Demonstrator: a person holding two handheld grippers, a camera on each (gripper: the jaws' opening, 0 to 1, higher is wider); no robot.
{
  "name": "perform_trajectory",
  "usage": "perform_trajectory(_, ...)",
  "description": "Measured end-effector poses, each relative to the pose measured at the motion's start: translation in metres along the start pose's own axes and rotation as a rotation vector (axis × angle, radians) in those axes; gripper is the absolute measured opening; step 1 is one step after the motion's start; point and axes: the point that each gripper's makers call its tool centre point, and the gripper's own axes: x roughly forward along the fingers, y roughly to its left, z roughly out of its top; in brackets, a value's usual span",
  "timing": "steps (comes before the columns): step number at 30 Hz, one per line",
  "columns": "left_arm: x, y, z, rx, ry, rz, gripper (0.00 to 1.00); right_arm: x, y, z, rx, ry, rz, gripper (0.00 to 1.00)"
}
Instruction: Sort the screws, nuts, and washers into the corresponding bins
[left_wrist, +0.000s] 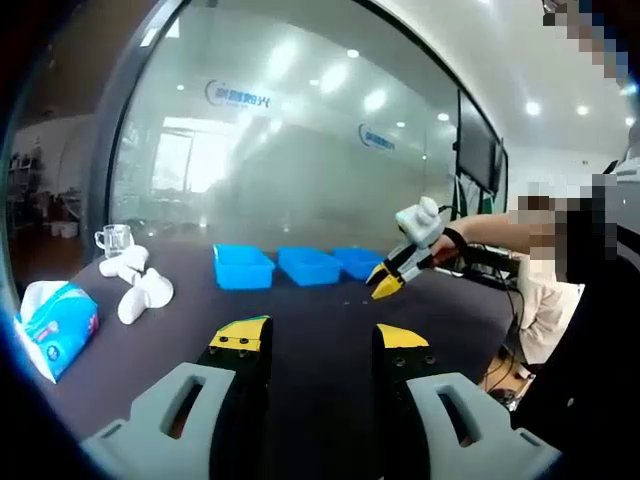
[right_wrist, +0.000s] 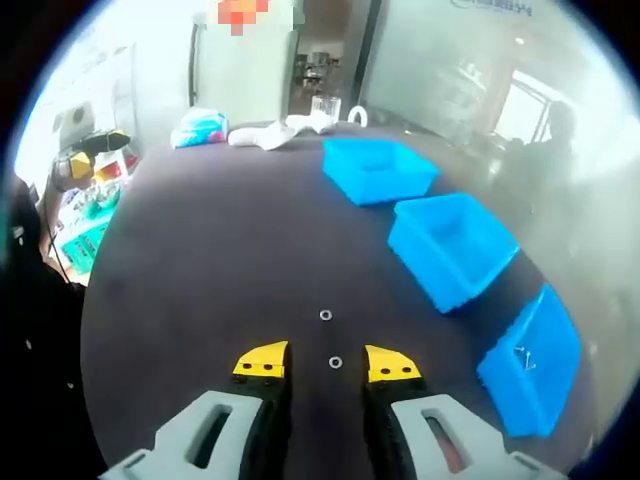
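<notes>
In the right gripper view, my right gripper (right_wrist: 327, 362) has its jaws parted with nothing held between them. One small washer (right_wrist: 335, 362) lies on the dark tabletop (right_wrist: 200, 290) just in the gap between the yellow tips. A second washer (right_wrist: 325, 315) lies a little further ahead, apart from the first. To the right of these stand three blue bins in a row: the nearest bin (right_wrist: 532, 362) holds a few small metal parts, which I think are screws but cannot tell for sure; the middle bin (right_wrist: 452, 246) and the far bin (right_wrist: 378, 168) look empty from here.

In the left gripper view, my left gripper (left_wrist: 320, 336) hovers over the tabletop with its jaws open wide and grips nothing. Ahead I see the same three bins side by side, and the right gripper comes in from the right, tips pointed down near them. At the left of the tabletop lie white gloves (left_wrist: 137, 283), a tissue pack (left_wrist: 55, 325) and a glass mug (left_wrist: 115, 239). Behind the tabletop is a frosted glass wall (left_wrist: 300, 150).
</notes>
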Motion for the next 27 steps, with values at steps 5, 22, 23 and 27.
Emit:
perform_trajectory(5, 0.001, -0.001, 0.001, 0.001, -0.001, -0.004, 0.39, 0.001, 0.000, -0.001, 0.015, 0.018, 0.010, 0.21)
perform_trajectory(22, 0.000, 0.001, 0.001, 0.001, -0.001, 0.005, 0.39, 0.014, 0.004, -0.017, -0.067, 0.144, 0.084, 0.21)
perform_trajectory(23, 0.000, 0.001, 0.001, 0.001, -0.001, 0.007, 0.39, 0.015, 0.004, -0.017, -0.070, 0.147, 0.085, 0.21)
perform_trajectory(27, -0.001, 0.003, 0.000, -0.001, 0.001, 0.013, 0.39, 0.020, 0.003, -0.018, -0.082, 0.169, 0.108, 0.20)
